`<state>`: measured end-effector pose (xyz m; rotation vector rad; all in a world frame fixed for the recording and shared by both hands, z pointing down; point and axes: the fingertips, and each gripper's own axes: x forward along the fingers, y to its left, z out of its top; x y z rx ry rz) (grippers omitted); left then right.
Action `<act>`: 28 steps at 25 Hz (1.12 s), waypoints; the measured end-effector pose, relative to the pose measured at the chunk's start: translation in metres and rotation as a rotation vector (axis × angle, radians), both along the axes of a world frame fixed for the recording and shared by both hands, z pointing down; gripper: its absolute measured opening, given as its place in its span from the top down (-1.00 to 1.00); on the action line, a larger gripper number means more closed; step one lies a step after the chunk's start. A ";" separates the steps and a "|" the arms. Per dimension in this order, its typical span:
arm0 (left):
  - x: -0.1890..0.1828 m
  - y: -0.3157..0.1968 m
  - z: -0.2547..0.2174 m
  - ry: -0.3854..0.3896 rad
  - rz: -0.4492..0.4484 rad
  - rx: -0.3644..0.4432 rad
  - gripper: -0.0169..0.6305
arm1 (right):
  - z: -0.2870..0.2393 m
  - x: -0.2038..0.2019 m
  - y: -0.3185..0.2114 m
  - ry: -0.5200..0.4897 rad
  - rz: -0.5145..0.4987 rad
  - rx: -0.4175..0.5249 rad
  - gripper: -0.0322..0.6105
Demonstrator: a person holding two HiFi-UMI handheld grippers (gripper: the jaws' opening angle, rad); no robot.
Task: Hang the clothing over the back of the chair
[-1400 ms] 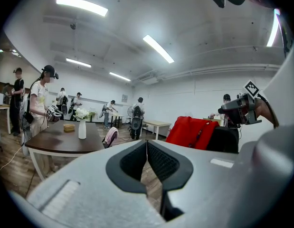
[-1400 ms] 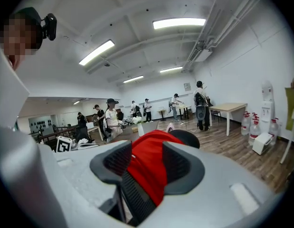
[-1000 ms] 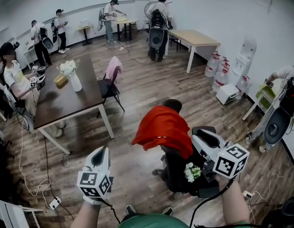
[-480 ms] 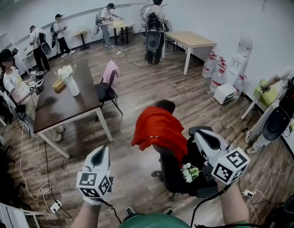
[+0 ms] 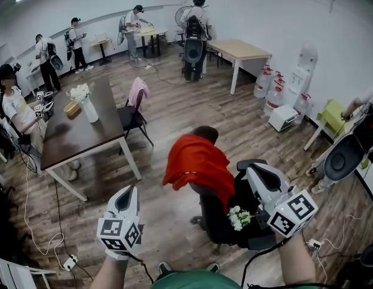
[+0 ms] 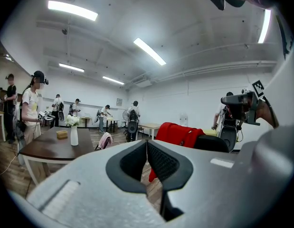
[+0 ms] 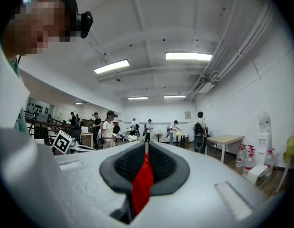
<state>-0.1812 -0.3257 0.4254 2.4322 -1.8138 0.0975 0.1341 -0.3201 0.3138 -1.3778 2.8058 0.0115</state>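
Over the back of the black chair [image 5: 211, 212] the clothing [image 5: 198, 164] lies draped, a soft red cloth falling in loose folds with one corner drooping on the left. The right gripper [image 7: 147, 148], a smooth white shell with ribbed black pads, has its jaws pinching a thin strip of that red cloth. The left gripper [image 6: 147, 144], of the same make, has its jaws pressed together with nothing between them, well apart from the chair. A bunch of small white flowers [image 5: 236, 217] shows against the black seat. On the dark wooden tabletop [image 5: 72, 140] a slim white vase [image 5: 88, 109] holds white blooms [image 5: 79, 92], with a small woven box [image 5: 72, 107] just beside it.
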 end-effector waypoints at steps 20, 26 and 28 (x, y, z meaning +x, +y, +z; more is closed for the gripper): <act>0.001 -0.002 -0.004 -0.001 0.006 0.003 0.91 | -0.003 0.002 0.000 -0.002 0.006 0.004 0.82; -0.001 -0.001 -0.004 0.001 0.010 0.003 0.91 | -0.003 -0.001 0.002 0.001 0.008 0.005 0.82; -0.003 -0.001 -0.005 0.000 0.011 0.003 0.91 | -0.003 -0.003 0.003 0.001 0.008 0.006 0.82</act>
